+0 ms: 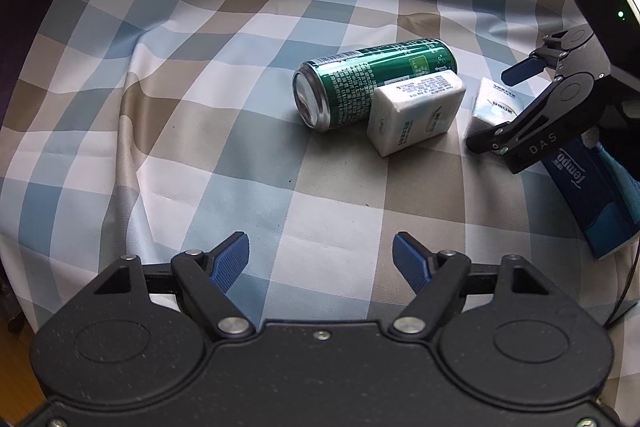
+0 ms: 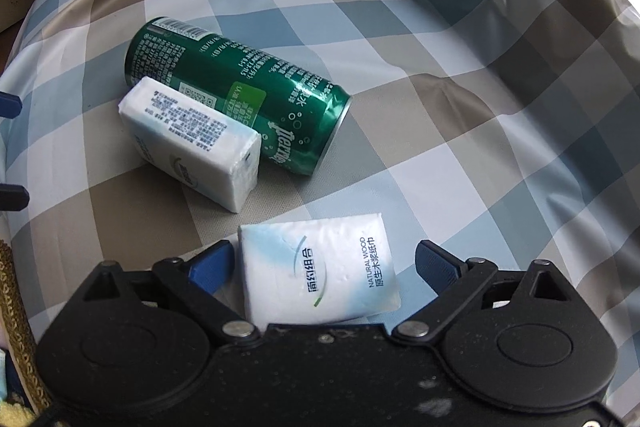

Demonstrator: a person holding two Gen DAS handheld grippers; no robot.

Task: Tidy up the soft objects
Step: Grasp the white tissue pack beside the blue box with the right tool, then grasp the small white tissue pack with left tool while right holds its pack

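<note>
A green Perrier can [image 2: 236, 95] lies on its side mid-frame on the checked cloth [image 2: 460, 131], a white tissue pack [image 2: 192, 143] touching it. Another pack [image 2: 320, 271], printed "NATURAL WOOD", lies between the spread, open right gripper [image 2: 324, 267] fingers. A blue Tempo pack [image 1: 592, 195] sits at right. The left gripper [image 1: 320, 255] gapes empty.

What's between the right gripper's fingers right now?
A flat white tissue pack lies between the open right gripper's fingers, seen in the right wrist view.
</note>
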